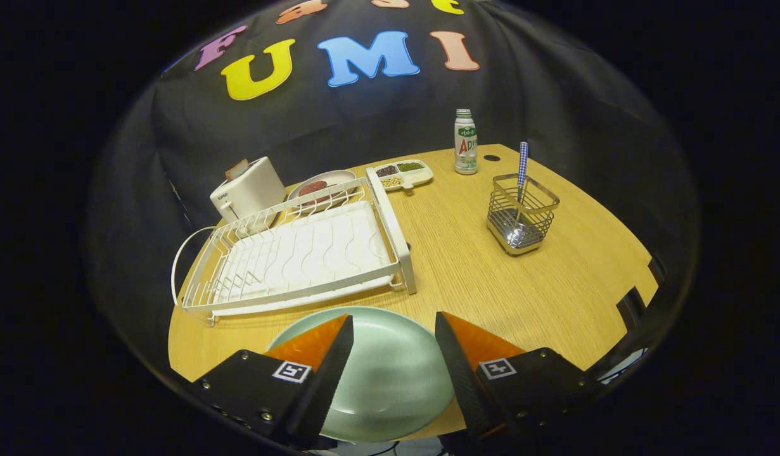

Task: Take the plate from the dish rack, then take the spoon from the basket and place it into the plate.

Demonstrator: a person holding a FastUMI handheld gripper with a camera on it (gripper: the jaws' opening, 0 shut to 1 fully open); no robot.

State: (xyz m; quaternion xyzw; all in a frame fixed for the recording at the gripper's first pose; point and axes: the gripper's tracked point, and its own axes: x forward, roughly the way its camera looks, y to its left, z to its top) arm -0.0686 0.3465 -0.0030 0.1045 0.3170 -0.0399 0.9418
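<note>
Plate (390, 373) flat on table (554, 285), under and between gripper (395, 329) fingers, which are spread wide, gripping nothing. Spoon (522, 170) upright in wire basket (522, 214) beyond fingers. Dish rack (301, 253) holds no dishes. Divided tray (402, 173) holds grains.

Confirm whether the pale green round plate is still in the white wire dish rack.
No: the pale green plate lies flat on the wooden table, beside the white dish rack, under the open gripper.

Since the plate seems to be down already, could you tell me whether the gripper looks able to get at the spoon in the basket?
Probably yes. The gripper is open over the plate, and bare table lies between it and the basket. The spoon handle stands upright above the rim.
</note>
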